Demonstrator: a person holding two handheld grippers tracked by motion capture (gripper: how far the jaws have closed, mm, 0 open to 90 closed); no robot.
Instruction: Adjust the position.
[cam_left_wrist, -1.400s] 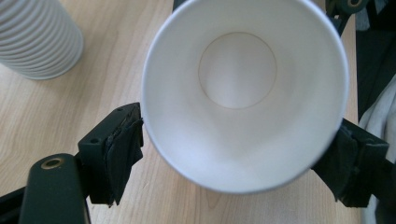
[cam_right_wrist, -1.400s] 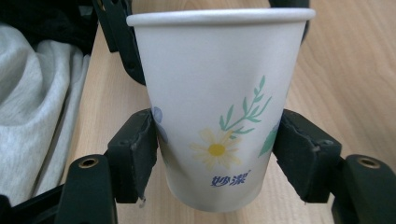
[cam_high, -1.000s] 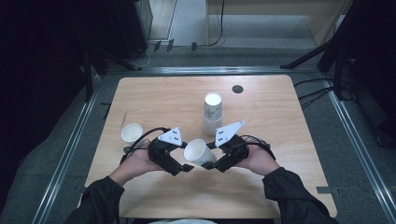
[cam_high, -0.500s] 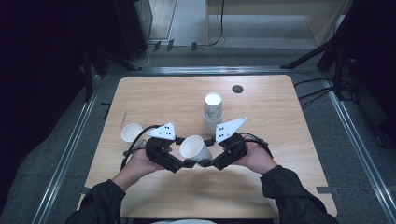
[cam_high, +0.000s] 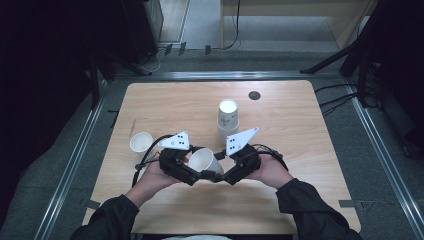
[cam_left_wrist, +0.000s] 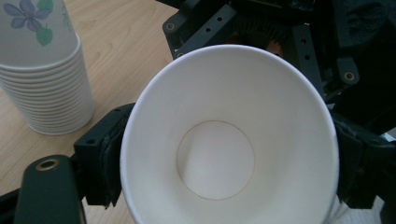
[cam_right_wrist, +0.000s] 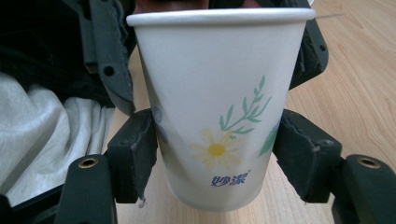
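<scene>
A white paper cup (cam_high: 202, 160) with a flower print hangs over the front middle of the wooden table (cam_high: 300, 130), held between both grippers. My left gripper (cam_high: 197, 172) comes in from the left. In the left gripper view I look straight into the cup's open mouth (cam_left_wrist: 215, 163), and the left gripper (cam_left_wrist: 229, 163) is shut on the cup with a pad against each side near the rim. My right gripper (cam_high: 222, 175) comes in from the right. In the right gripper view the cup (cam_right_wrist: 219, 107) stands upright, and the right gripper (cam_right_wrist: 217, 163) is shut on its lower wall.
A tall stack of upside-down paper cups (cam_high: 228, 120) stands just behind the grippers, and is also at the upper left of the left gripper view (cam_left_wrist: 42, 79). A single upright cup (cam_high: 141, 142) sits at the left. A dark round hole (cam_high: 254, 95) lies near the table's far edge.
Hardly anything: the cup and both grippers sit a touch farther left than a second ago, and both grips are the same.
</scene>
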